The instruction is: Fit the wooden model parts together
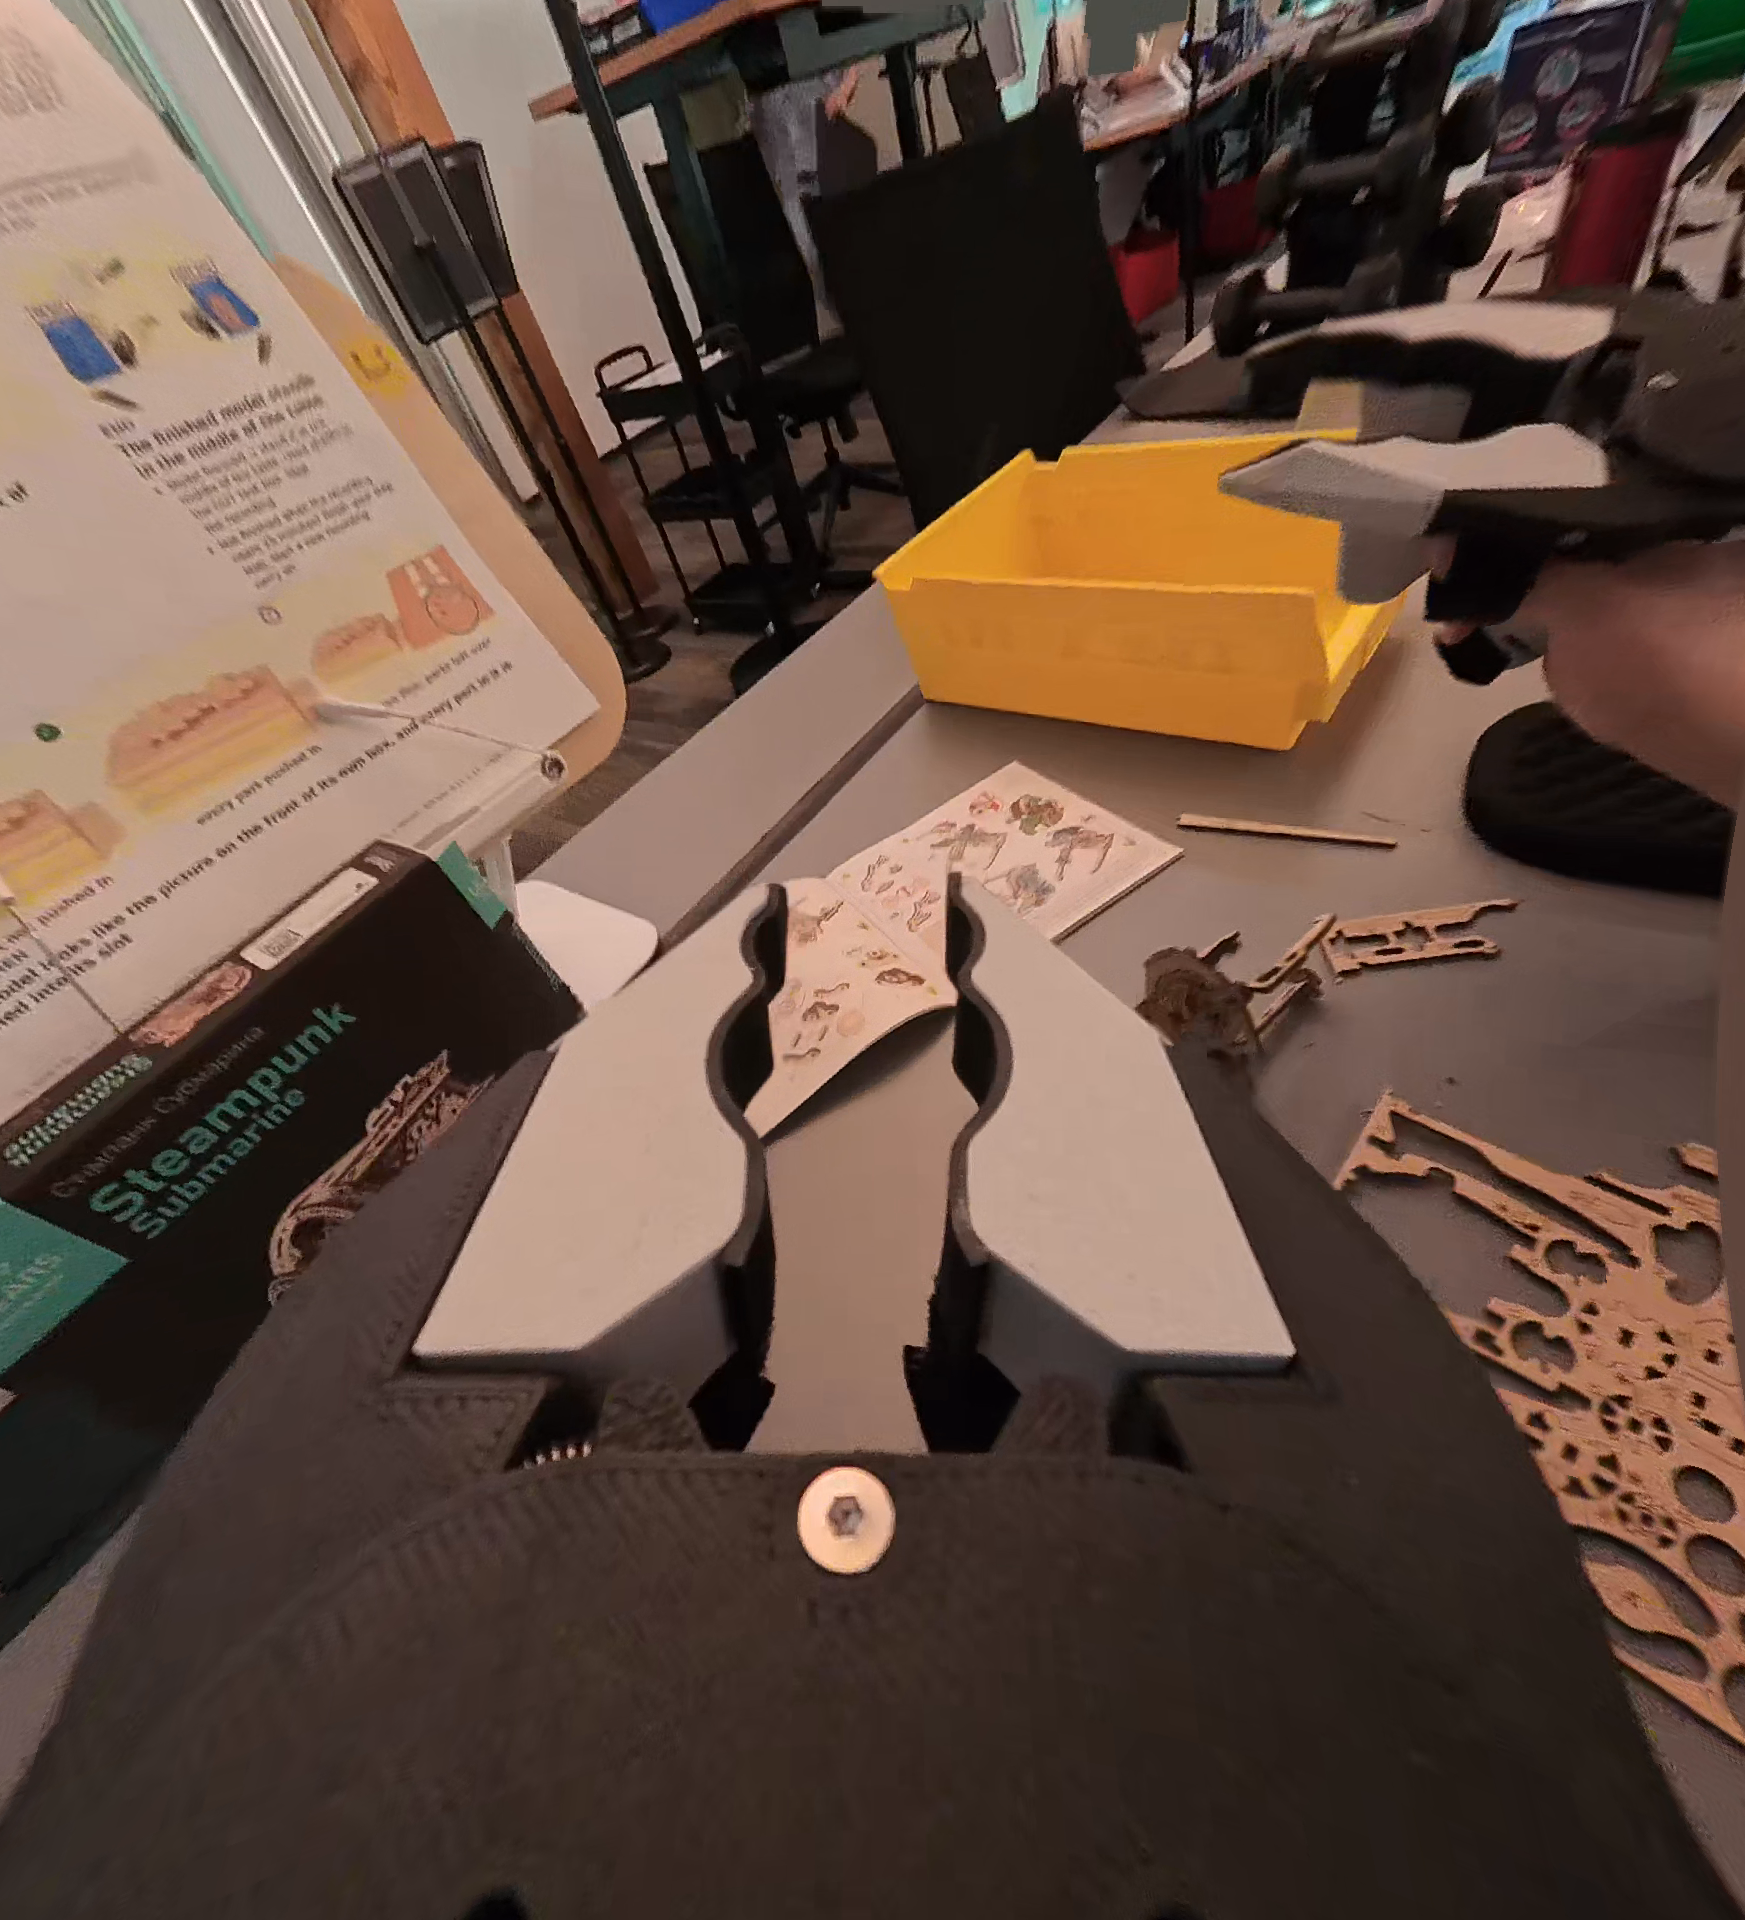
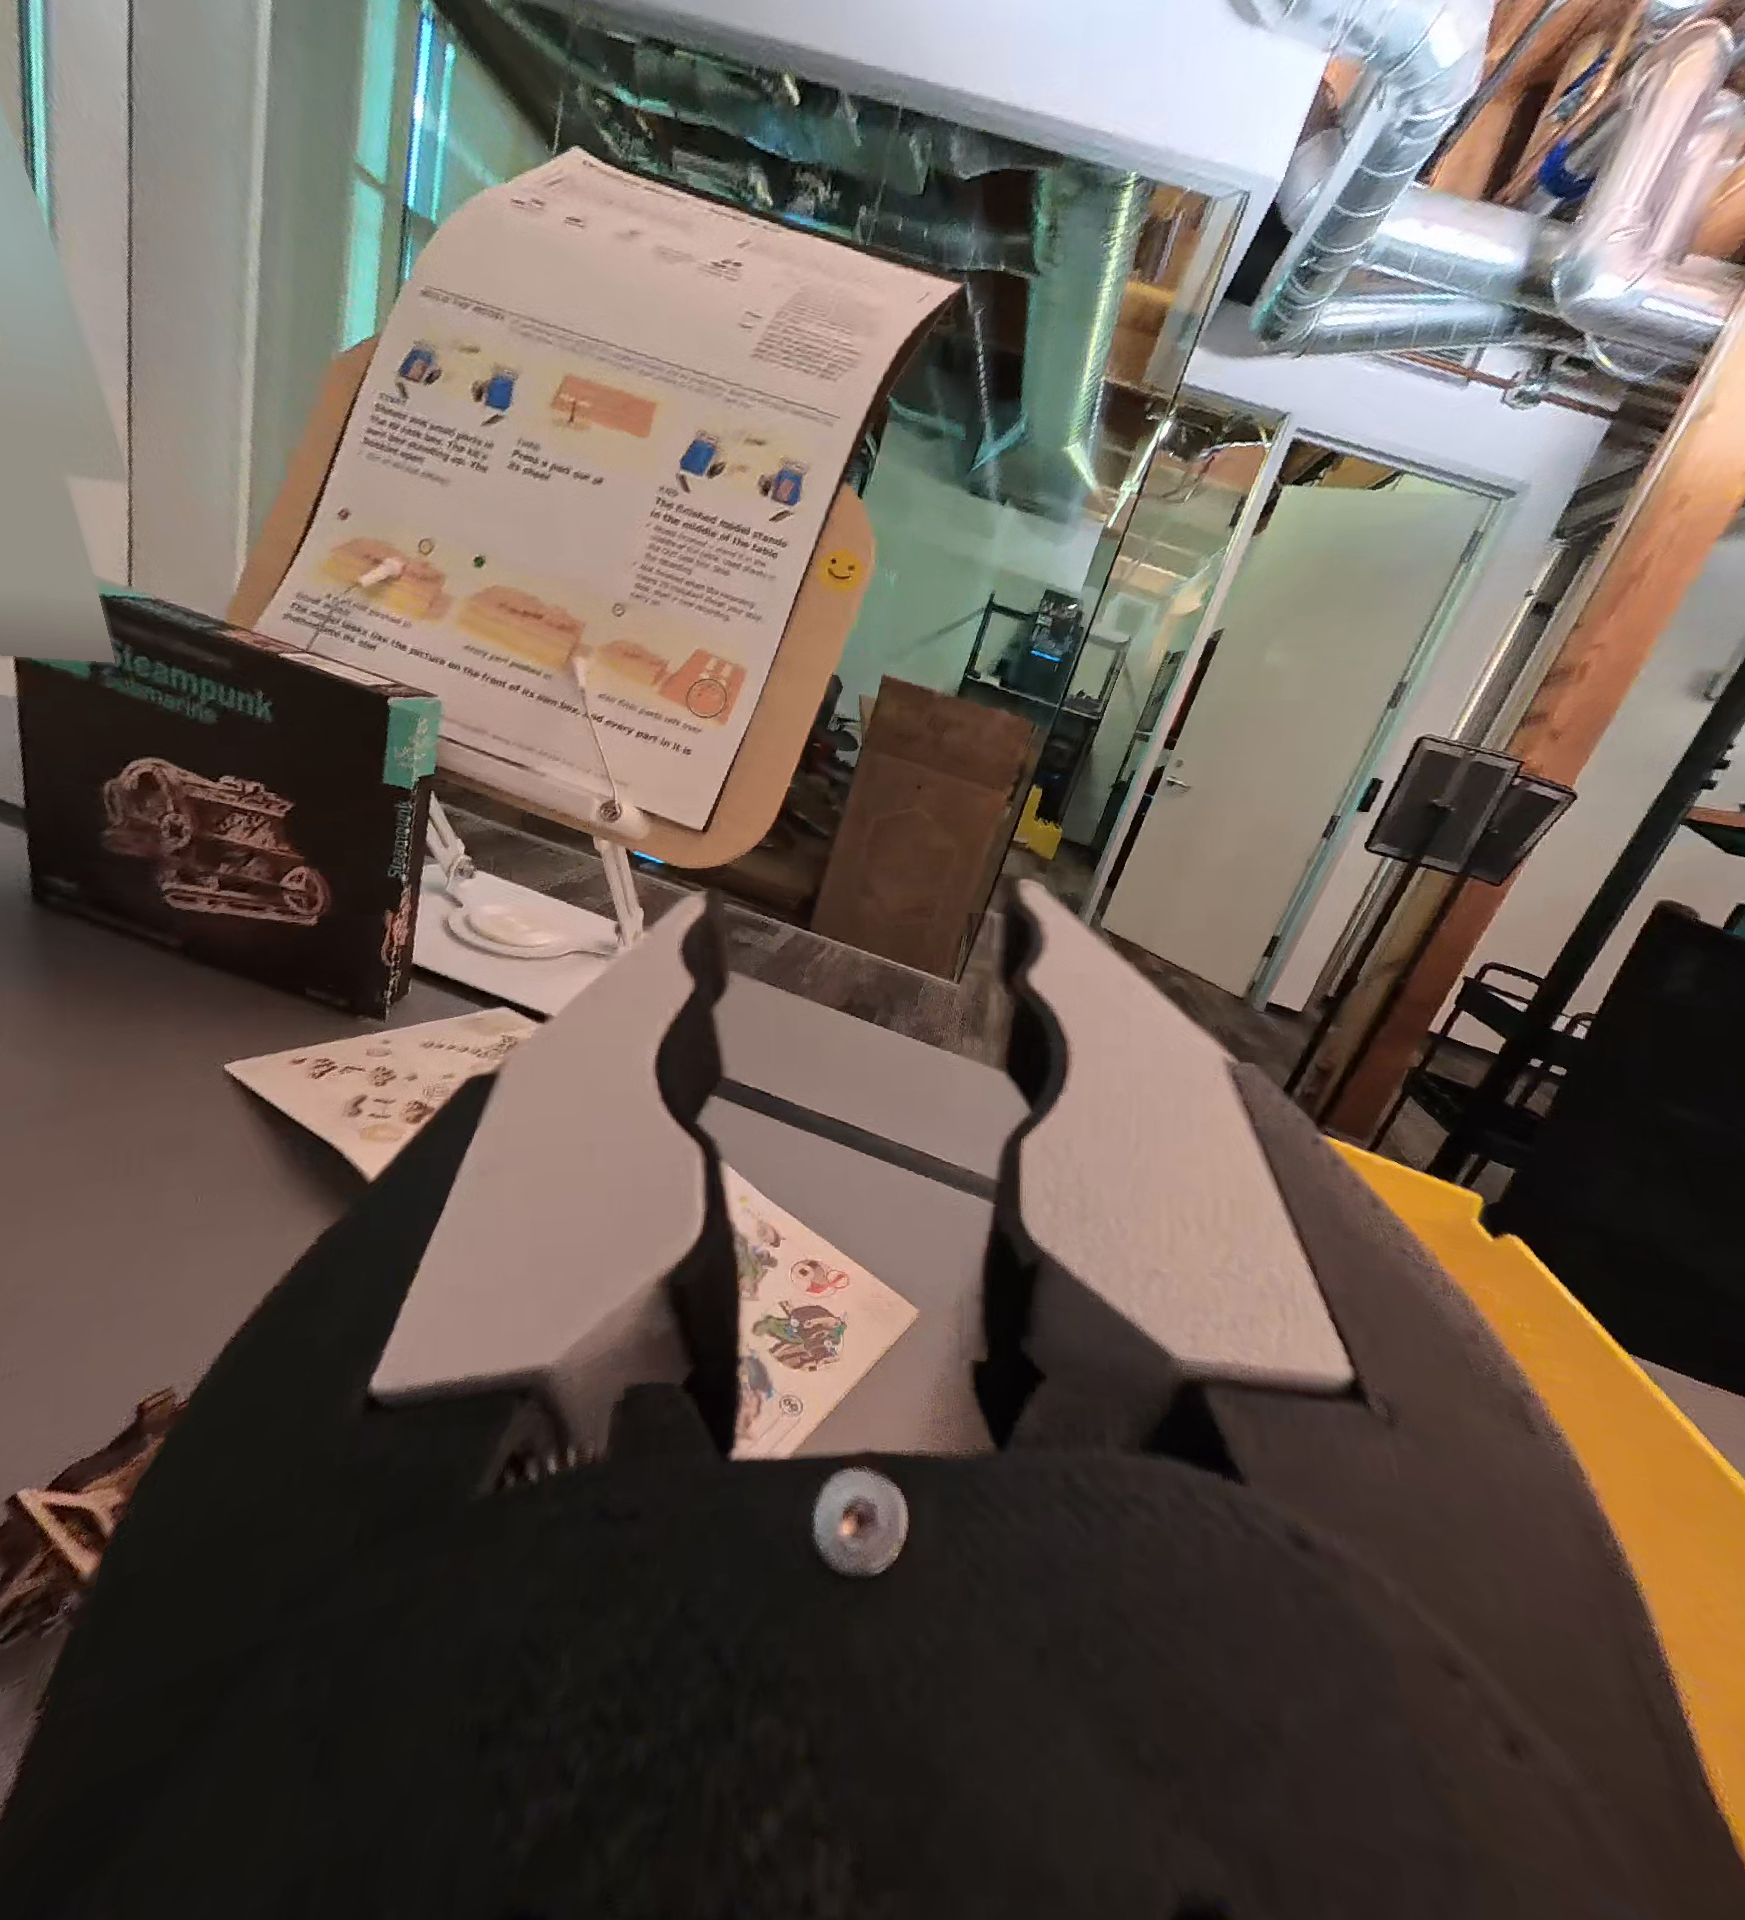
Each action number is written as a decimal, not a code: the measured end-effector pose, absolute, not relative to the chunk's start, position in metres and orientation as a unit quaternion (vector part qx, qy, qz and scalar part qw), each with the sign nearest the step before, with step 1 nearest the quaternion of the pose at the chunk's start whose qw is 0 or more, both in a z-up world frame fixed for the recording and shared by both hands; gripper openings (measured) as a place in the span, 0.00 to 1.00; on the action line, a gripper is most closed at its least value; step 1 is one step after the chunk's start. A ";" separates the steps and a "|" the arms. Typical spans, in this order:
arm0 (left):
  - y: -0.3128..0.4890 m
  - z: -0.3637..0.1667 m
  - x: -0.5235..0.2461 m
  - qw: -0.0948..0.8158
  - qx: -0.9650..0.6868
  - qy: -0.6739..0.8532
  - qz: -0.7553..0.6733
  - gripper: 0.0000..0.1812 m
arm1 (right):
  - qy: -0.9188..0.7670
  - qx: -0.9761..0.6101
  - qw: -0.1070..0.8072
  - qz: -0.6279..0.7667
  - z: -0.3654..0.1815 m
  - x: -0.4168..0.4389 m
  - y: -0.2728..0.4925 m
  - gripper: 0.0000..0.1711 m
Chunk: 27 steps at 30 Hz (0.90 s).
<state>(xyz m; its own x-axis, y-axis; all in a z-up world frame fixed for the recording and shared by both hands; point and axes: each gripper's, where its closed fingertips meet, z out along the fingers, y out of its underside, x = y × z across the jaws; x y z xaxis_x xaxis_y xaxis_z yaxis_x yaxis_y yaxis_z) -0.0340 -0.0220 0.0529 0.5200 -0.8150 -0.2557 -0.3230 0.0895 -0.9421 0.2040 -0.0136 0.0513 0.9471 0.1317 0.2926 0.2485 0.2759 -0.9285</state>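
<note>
A small part-built wooden model (image 1: pixel 1195 1003) lies on the grey table (image 1: pixel 1419 1039), just right of my left gripper's fingertips. A loose flat wooden piece (image 1: pixel 1408 935) lies beyond it. A punched-out wooden sheet (image 1: pixel 1616 1371) lies at the right. My left gripper (image 1: pixel 863 914) is open and empty, low over an open picture booklet (image 1: pixel 1034 852). My right gripper (image 1: pixel 1211 436) is held in the air over the yellow bin (image 1: pixel 1128 613). In its own view the right gripper (image 2: pixel 863 914) is open and empty, and the model (image 2: pixel 57 1538) shows at the lower left.
The dark model box (image 1: pixel 255 1091) stands at the left, below an instruction sheet on a stand (image 1: pixel 172 520). A thin wooden stick (image 1: pixel 1283 828) and a black pad (image 1: pixel 1595 821) lie right of the booklet. Chairs and desks stand beyond the table's far edge. My right fingertips sit around 25 cm from my left ones. The small part-built wooden model (image 1: pixel 1195 1003) is about equally far from each gripper, around 20 cm.
</note>
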 end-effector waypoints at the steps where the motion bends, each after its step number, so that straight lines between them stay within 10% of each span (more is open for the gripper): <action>1: -0.016 0.047 -0.033 0.588 -0.647 0.441 -0.203 0.17 | -0.155 -0.602 0.782 -0.041 0.048 0.206 -0.010 0.38; 4: -0.002 0.029 -0.027 0.592 -0.651 0.434 -0.194 0.18 | -0.172 -0.618 0.760 -0.105 0.034 0.212 0.002 0.47; 16: 0.026 -0.035 -0.016 0.598 -0.654 0.442 -0.138 0.19 | -0.215 -0.634 0.728 -0.150 0.016 0.206 0.008 0.31; 20: 0.028 -0.040 -0.016 0.607 -0.653 0.420 -0.167 0.17 | -0.218 -0.642 0.726 -0.118 0.013 0.202 0.007 0.00; 27: 0.027 -0.047 -0.016 0.629 -0.635 0.420 -0.156 0.13 | -0.224 -0.657 0.714 -0.093 0.004 0.203 0.009 0.00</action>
